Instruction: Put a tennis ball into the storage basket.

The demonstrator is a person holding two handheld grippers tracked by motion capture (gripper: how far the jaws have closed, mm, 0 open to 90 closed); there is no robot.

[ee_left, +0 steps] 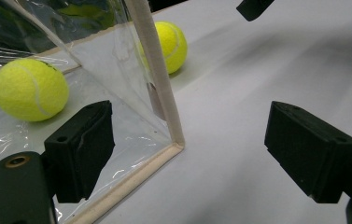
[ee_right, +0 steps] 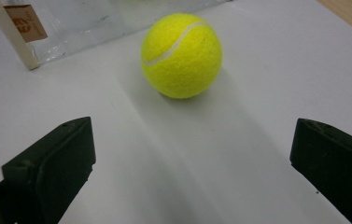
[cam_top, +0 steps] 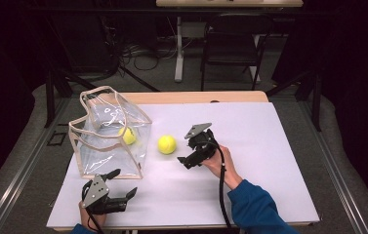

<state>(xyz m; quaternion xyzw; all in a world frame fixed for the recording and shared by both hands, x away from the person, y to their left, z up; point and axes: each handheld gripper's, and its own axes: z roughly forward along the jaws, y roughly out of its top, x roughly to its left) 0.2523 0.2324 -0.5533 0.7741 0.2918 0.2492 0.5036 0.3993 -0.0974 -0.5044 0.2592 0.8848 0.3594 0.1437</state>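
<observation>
Two yellow tennis balls are lying on the white worktop (cam_top: 250, 180). One, the loose ball (cam_top: 167, 144), is sitting in the open just beside the clear bag's (cam_top: 108, 141) right wall and a little ahead of the right gripper (cam_top: 185, 162). The other, the bagged ball (cam_top: 128, 135), is resting on the floor of the bag, near the same wall, so the two balls are lying close together with the plastic wall between them.

There is one bag. It is a see-through box shape with cream edging, standing upright with its open mouth facing up, its longer side running away from the person toward the back of the worktop. In the left gripper view one bottom corner of the bag (ee_left: 173, 140) is pointing toward the camera.

The balls are round and so have no long axis; in the right gripper view the white seam of the loose ball (ee_right: 181, 55) is curving across its upper side.

The right gripper (ee_right: 187, 158) is facing left toward the loose ball, its fingers (ee_right: 57, 158) standing wide apart and touching nothing. The left gripper (cam_top: 123, 184) is hovering low at the near left of the worktop, its fingers (ee_left: 82, 140) also wide apart, with the bag's near corner sitting between them but untouched.
</observation>
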